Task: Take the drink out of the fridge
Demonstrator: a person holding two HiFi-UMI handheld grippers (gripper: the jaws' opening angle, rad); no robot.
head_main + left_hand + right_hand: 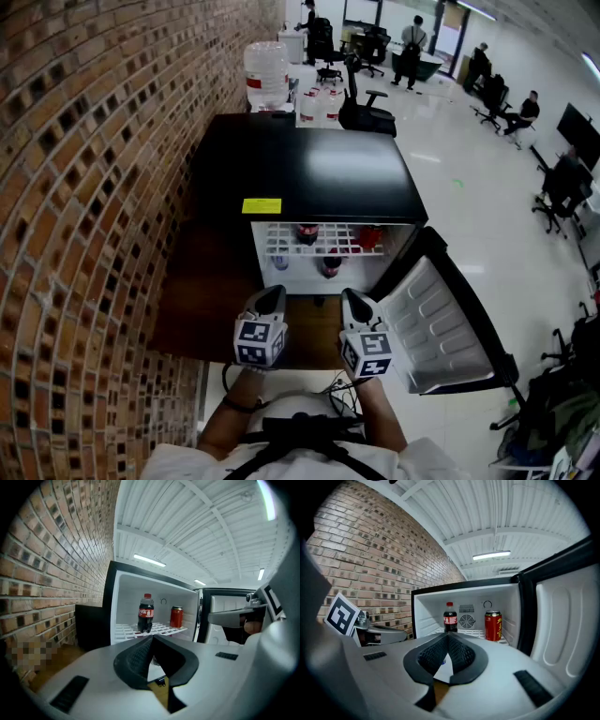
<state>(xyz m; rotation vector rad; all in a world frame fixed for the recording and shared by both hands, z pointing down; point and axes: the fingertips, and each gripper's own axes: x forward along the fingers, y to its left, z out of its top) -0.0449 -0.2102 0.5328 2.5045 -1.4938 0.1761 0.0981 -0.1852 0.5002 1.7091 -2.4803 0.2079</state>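
Brick wall point(94, 187) runs down my left side, and the small black fridge point(309, 173) stands against it with its door point(441, 328) swung wide to my right.

My left claw point(269, 302) is fully closed, tips together, with nothing in it. My right claw point(356, 307) looks the same, pads meeting and empty. Both hang side by side just in front of the opening, not yet inside.

Beyond them, on the wire shelf point(157, 630), a cola bottle point(146, 613) stands upright to the left. A red can point(176, 617) stands upright to its right, the two near each other but apart. Under the shelf I make out two more rounded things, possibly drinks as well, but the head view is too small to be sure.

The first risk, as I judge it, is driving in with a closed claw. It would shove the bottle rather than straddle it, and a tall bottle on wire rungs should tip easily, likely into the can. Opening late, inside the narrow cavity, could also catch a jaw on the side wall or the shelf edge. A grip high on the bottle's neck may let it swing or slip on the way out. My right claw sits close to the door's inner panel, so a careless sweep could strike it.
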